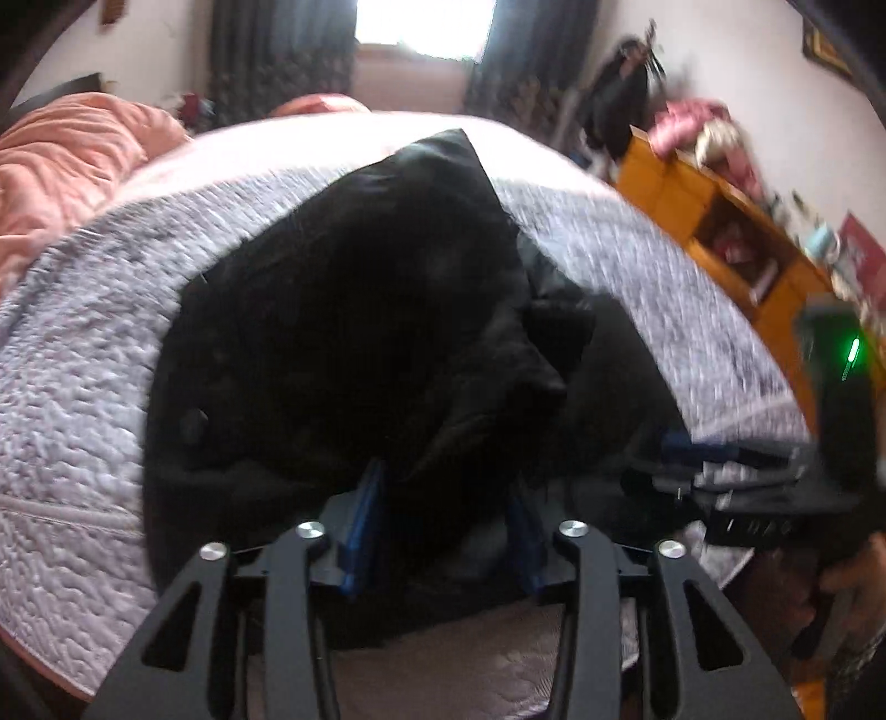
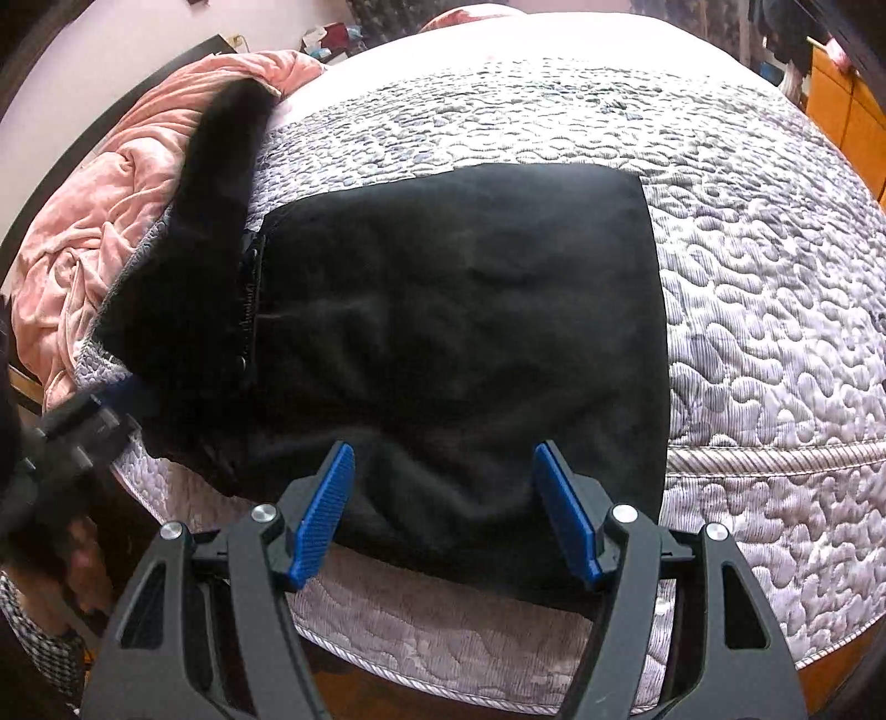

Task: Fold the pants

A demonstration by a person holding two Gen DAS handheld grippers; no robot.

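Your right claw (image 2: pixel 443 509) spread wide, gripping nothing, poised over near edge of black pants (image 2: pixel 454 332). Your left claw (image 1: pixel 443 498) buried in bunched cloth; grip unclear. Pants partly folded on quilted bed (image 2: pixel 747 277), one leg trailing toward pink blanket (image 2: pixel 111 210).

Home bedroom, quilted bed (image 2: pixel 747 232), pink blanket (image 2: pixel 99 221), curtained window (image 1: pixel 423 27)

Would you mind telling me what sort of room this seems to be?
Most likely a bedroom: a bed with a grey quilted bedspread, a crumpled pink blanket near its head, and a curtained window.
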